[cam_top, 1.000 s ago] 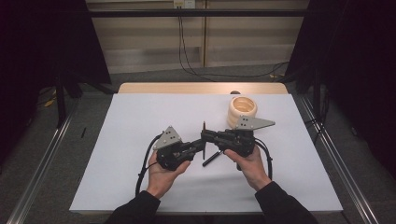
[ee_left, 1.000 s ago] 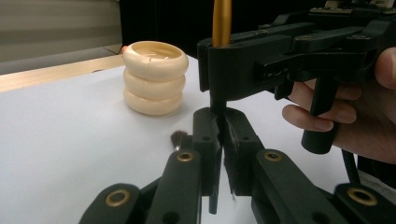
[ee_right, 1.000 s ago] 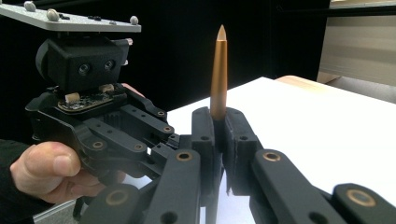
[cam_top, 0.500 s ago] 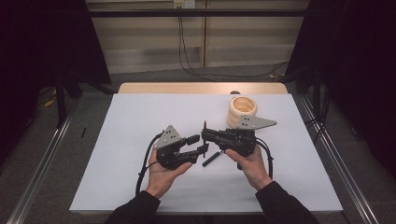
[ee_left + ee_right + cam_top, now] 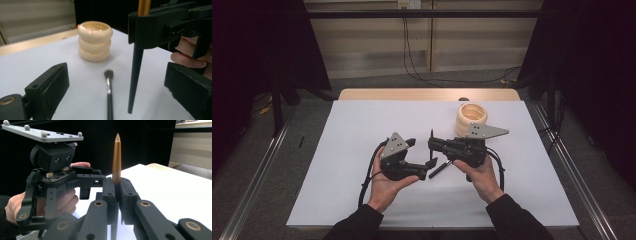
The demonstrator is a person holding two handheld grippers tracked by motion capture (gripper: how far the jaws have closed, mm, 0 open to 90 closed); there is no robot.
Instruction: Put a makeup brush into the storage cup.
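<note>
My right gripper is shut on a slim stick that stands upright, gold and pointed above the jaws, black below them. Its lower end hangs just above the white table. My left gripper faces it; its jaws have just been opening and stand wide apart. Between them, untouched, are the black stick and a small makeup brush lying flat on the table. A cream holder of stacked rings stands behind the right gripper.
The white table top has free room to the left and in front of the hands. A wooden strip runs along its far edge. Metal rails flank the table, and cables lie on the floor beyond.
The left gripper's jaws have spread from shut to wide apart. Both hands and the upright stick have stayed where they were.
</note>
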